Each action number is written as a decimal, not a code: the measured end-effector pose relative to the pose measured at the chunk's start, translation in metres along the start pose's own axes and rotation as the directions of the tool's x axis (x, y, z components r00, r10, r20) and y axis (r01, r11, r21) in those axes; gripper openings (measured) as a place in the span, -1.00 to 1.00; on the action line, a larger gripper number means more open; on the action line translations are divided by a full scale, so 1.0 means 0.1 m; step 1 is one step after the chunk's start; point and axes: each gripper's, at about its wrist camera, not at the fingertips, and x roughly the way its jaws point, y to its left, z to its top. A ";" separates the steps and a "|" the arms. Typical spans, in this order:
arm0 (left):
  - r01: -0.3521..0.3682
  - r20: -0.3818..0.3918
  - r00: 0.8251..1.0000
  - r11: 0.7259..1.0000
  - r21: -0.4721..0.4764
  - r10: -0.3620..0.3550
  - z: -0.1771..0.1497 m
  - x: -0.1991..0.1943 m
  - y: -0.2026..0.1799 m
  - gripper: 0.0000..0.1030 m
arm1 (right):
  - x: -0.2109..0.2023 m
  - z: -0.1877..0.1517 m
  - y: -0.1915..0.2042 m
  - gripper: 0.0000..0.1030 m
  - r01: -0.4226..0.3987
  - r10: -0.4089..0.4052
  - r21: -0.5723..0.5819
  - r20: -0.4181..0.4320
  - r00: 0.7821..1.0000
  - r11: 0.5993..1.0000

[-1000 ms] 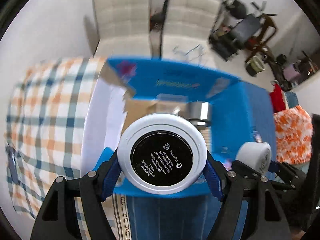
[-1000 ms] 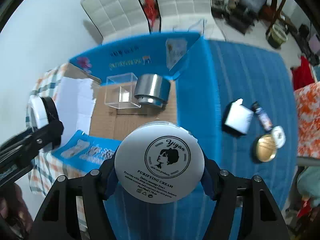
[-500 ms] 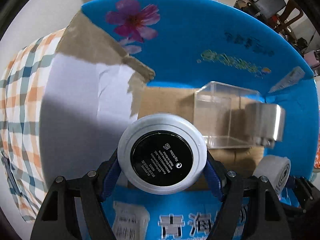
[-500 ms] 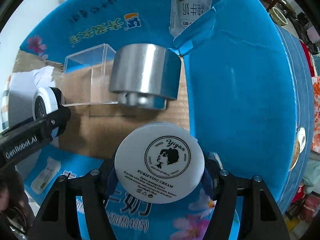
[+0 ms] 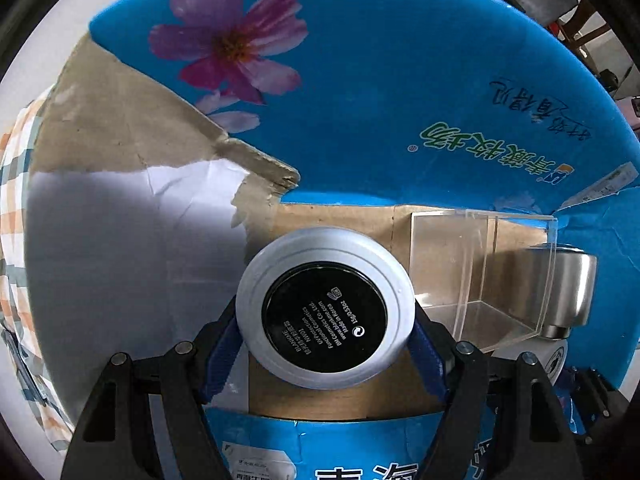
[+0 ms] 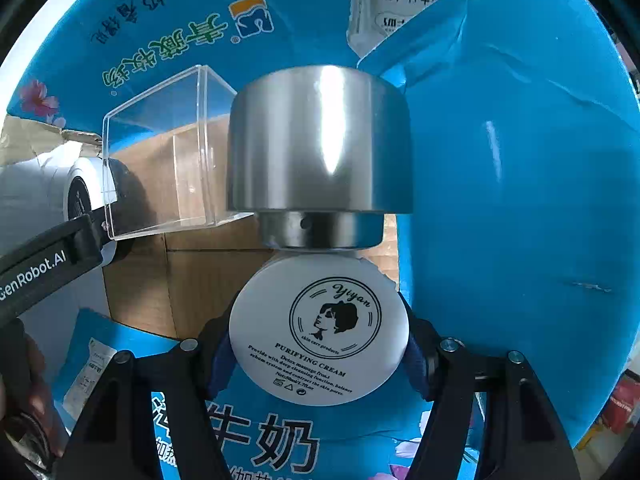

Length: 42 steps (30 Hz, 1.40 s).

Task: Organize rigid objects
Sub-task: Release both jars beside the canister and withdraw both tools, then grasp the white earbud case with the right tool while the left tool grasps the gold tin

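Note:
My left gripper (image 5: pixel 326 340) is shut on a round white compact with a black label (image 5: pixel 325 312), held inside the blue cardboard box (image 5: pixel 400 92) near its brown floor. My right gripper (image 6: pixel 318 344) is shut on a white cream jar (image 6: pixel 320 330) printed "Purifying Cream", right against the base of a silver metal cup (image 6: pixel 320 148). A clear plastic cube (image 6: pixel 168 156) stands to the left of the cup; it also shows in the left wrist view (image 5: pixel 480 272), with the silver cup (image 5: pixel 568 288) behind it. The left gripper and compact (image 6: pixel 80 196) show at the left of the right wrist view.
The box's blue flaps stand around both grippers; a torn brown and white flap (image 5: pixel 140 208) is on the left. A checked cloth (image 5: pixel 12 208) lies beyond the box's left side. Furniture (image 5: pixel 560 0) is at the far right.
Both grippers have moved down and forward, deeper into the box. The cream jar now sits up against the silver cup, and the compact is closer to the clear cube.

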 end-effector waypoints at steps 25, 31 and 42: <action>-0.011 0.070 0.997 1.000 -0.018 0.012 -0.85 -0.81 -0.02 1.00 | -0.62 -0.46 0.12 0.80 -0.007 0.016 -0.089 0.104 0.994 0.996; -0.016 0.131 0.991 1.000 -0.015 0.018 -1.00 -1.15 0.06 1.00 | -1.13 -0.79 0.11 0.80 -0.032 0.052 -0.118 0.167 0.985 0.992; 0.036 0.251 0.968 0.999 -0.020 -0.029 -1.43 -1.89 0.02 1.00 | -2.01 -1.42 -0.13 0.80 -0.067 0.112 -0.161 0.292 0.950 0.985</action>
